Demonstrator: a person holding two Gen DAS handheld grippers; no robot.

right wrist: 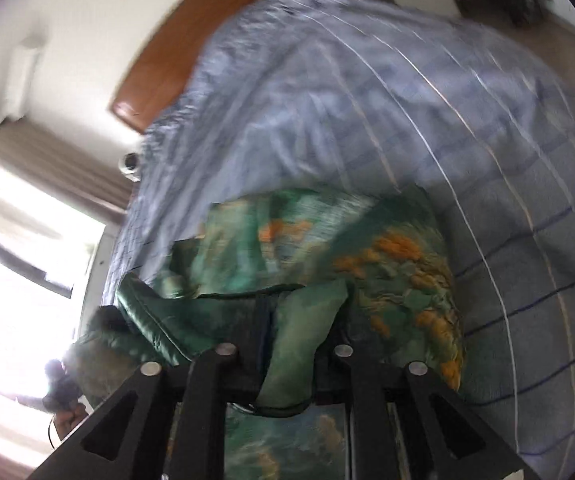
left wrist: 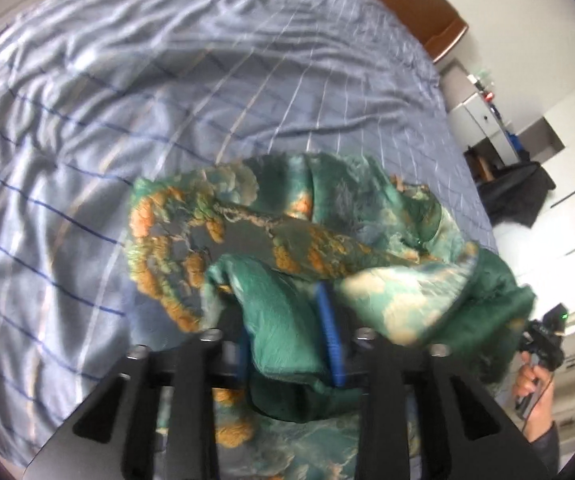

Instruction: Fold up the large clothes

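- Green satin-like cloth with orange and cream print: that is the garment point(left wrist: 287, 232) you hold, bunched and lifted over the bed point(left wrist: 127, 120), whose blue-grey striped cover lies wrinkled beneath it.
- Your left gripper point(left wrist: 287, 328) pinches a fold of the plain green fabric between its blue-padded fingers point(left wrist: 329, 332); the cloth bulges through the gap and spills over the frame toward you.
- Your right gripper point(right wrist: 299, 340) is likewise closed on a fold of the same garment, which drapes down between the fingers and hides most of them.
- Judge the fabric as light, soft and slippery: it sags into loose folds, shines in the light, and will probably slide out of a shallow pinch. The orange embroidered patches point(left wrist: 159, 248) look thicker and rougher, and may give a firmer hold.
- Take hold at a hem, seam or corner if you can find one, rather than mid-panel; a bunched grip like these gives little control of where edges fall.
- Hard to make out: what kind of garment it is, where its sleeves, collar or hems lie, and how much hangs below both cameras.
- Both views are motion-blurred, the right one more so, and the window point(right wrist: 27, 260) glare washes out its left side.
- Your right hand point(left wrist: 535, 388) shows only at the edge of the left view.
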